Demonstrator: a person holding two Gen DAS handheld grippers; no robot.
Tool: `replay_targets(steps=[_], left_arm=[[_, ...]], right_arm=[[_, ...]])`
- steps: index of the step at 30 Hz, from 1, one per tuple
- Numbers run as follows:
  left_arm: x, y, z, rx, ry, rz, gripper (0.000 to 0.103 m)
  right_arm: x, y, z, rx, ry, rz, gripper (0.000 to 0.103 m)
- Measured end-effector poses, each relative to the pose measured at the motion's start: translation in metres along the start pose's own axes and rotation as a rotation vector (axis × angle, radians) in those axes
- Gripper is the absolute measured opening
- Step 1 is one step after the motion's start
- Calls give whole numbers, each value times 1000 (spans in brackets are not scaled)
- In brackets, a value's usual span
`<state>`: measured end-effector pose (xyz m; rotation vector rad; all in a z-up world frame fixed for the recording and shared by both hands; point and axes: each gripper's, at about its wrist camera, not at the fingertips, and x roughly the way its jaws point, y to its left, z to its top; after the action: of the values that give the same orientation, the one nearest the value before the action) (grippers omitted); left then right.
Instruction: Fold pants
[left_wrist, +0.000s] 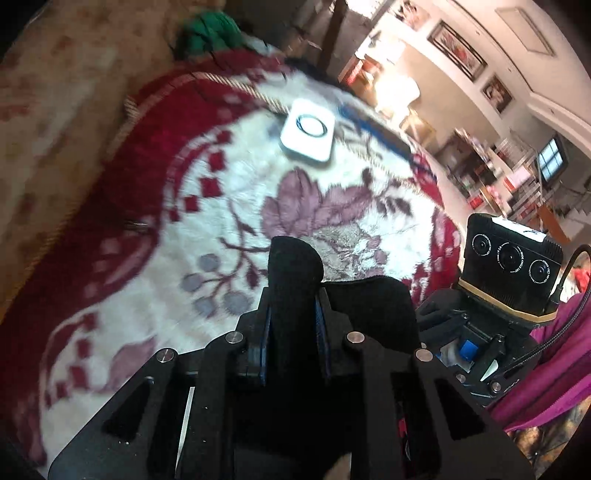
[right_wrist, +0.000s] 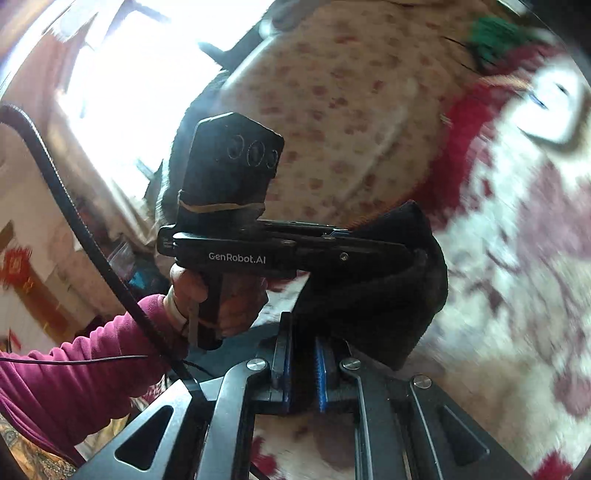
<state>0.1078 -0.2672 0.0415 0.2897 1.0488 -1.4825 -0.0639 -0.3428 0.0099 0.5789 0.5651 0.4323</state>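
**A:** What is the left gripper (left_wrist: 293, 280) doing?

**B:** Its jaws are nearly together and clamped on a fold of the black pants (left_wrist: 295, 266). The cloth bunches up between the blue-edged pads and pokes out above the fingertips in a rounded hump.

**A:** And the right gripper (right_wrist: 303, 354)?

**B:** Much the same. Its jaws are pinched tight on another part of the same dark fabric, which shows in the right wrist view as a thick wedge (right_wrist: 373, 291) running from its pads up to the other gripper's tips. So the pants hang stretched between the two tools, lifted off the bedding.

**A:** Can you see who holds them?

**B:** In the right wrist view a hand (right_wrist: 218, 295) grips the pistol handle of the left tool, with a magenta sleeve (right_wrist: 85, 365) behind it and a black cable (right_wrist: 66, 192) looping past. In the left wrist view the right tool's camera block (left_wrist: 513, 254) sits just to the right.

**A:** What lies beneath?

**B:** A plush blanket (left_wrist: 207, 206), white with dark red borders and mauve flowers. A small white box (left_wrist: 308, 129) rests on it farther off, well apart from the pants. Beyond the blanket's edge is a beige spotted cover (right_wrist: 351, 110), and something green (left_wrist: 214, 31) sits at the far end.
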Motion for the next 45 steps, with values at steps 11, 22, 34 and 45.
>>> replay_targets(steps=[11, 22, 34, 45], left_arm=[[-114, 54, -124, -289, -153, 190, 20], [-180, 88, -243, -613, -263, 359, 32], [-213, 35, -259, -626, -388, 386, 32], [-146, 7, -236, -623, -290, 428, 32]], right_arm=[[96, 91, -12, -264, 212, 112, 10], [172, 121, -51, -337, 409, 164, 35], [119, 102, -35, -222, 331, 214, 36], [127, 53, -14, -203, 282, -122, 36]])
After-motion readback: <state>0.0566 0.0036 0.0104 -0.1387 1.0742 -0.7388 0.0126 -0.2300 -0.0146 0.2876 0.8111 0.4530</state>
